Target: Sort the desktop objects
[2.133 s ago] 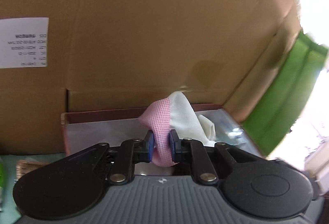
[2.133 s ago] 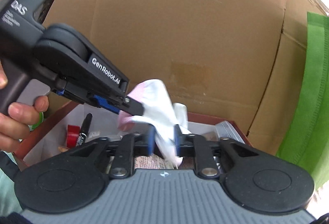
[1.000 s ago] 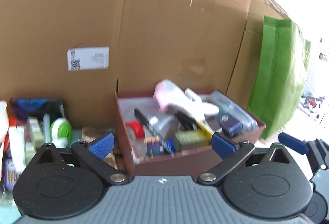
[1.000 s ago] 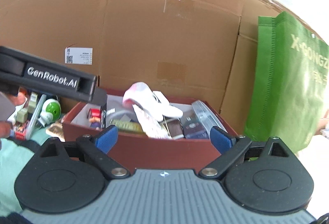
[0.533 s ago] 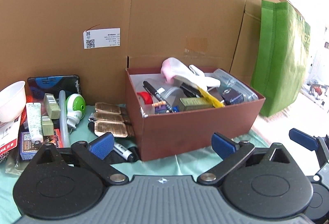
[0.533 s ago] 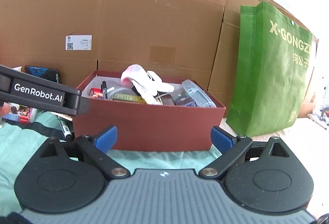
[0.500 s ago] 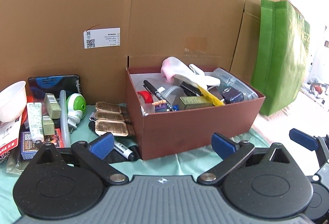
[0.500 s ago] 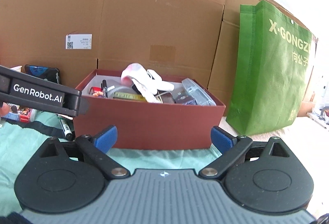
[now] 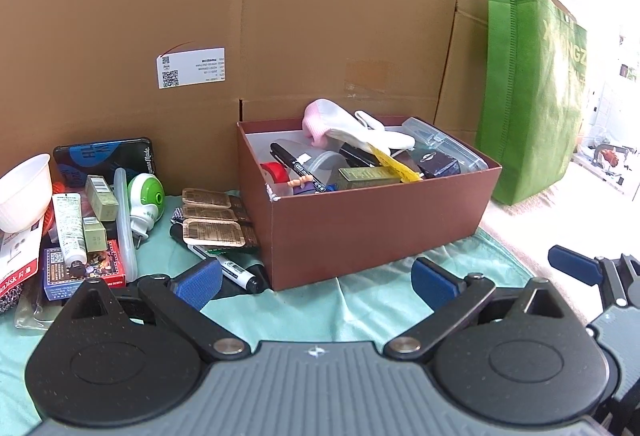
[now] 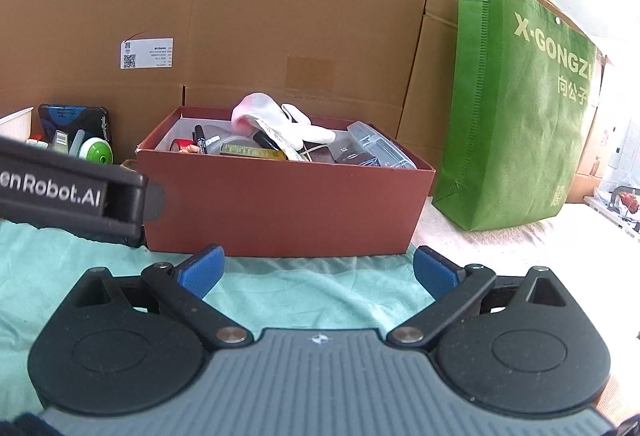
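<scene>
A dark red box (image 9: 376,220) stands on a teal cloth (image 9: 360,312), full of small items. A pink and white sock (image 9: 344,128) lies on top of them; it also shows in the right wrist view (image 10: 276,116), as does the box (image 10: 280,204). My left gripper (image 9: 316,282) is open and empty, low over the cloth in front of the box. My right gripper (image 10: 318,272) is open and empty, also in front of the box. The right gripper's blue fingertip (image 9: 572,270) shows at the right edge of the left wrist view.
Loose items lie left of the box: black markers (image 9: 236,270), brown sachets (image 9: 212,232), a green and white plug-in device (image 9: 146,202), a tube (image 9: 68,228), small boxes, a white bowl (image 9: 24,192). Cardboard boxes (image 9: 320,36) form the back wall. A green bag (image 10: 516,108) stands right.
Both grippers let go of the sock, which now lies in the box. Both opened and drew back from the box to low over the cloth.
</scene>
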### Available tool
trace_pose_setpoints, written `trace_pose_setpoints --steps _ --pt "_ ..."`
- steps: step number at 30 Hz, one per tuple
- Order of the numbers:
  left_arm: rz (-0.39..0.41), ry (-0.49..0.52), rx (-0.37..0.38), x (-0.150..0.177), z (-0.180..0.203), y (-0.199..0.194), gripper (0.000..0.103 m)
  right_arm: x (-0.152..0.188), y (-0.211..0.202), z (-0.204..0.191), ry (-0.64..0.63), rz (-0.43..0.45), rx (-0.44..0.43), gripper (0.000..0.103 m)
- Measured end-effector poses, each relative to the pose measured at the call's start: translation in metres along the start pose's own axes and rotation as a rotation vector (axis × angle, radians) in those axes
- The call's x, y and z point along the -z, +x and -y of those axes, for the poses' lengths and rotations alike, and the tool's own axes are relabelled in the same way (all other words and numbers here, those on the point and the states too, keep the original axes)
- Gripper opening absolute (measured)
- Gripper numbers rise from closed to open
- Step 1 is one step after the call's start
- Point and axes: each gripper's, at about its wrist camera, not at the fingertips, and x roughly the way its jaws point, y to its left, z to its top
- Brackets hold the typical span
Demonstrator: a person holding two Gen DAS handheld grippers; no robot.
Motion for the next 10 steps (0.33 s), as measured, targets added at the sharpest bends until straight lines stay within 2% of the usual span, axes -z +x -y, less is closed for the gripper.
trace_pose_setpoints --steps 10 --pt "-0.002 -0.008 0.039 0.0034 -0.0041 -0.0025 0.103 0.0010 0.0003 -0.0050 -0.004 -0.018 0.002 0.098"
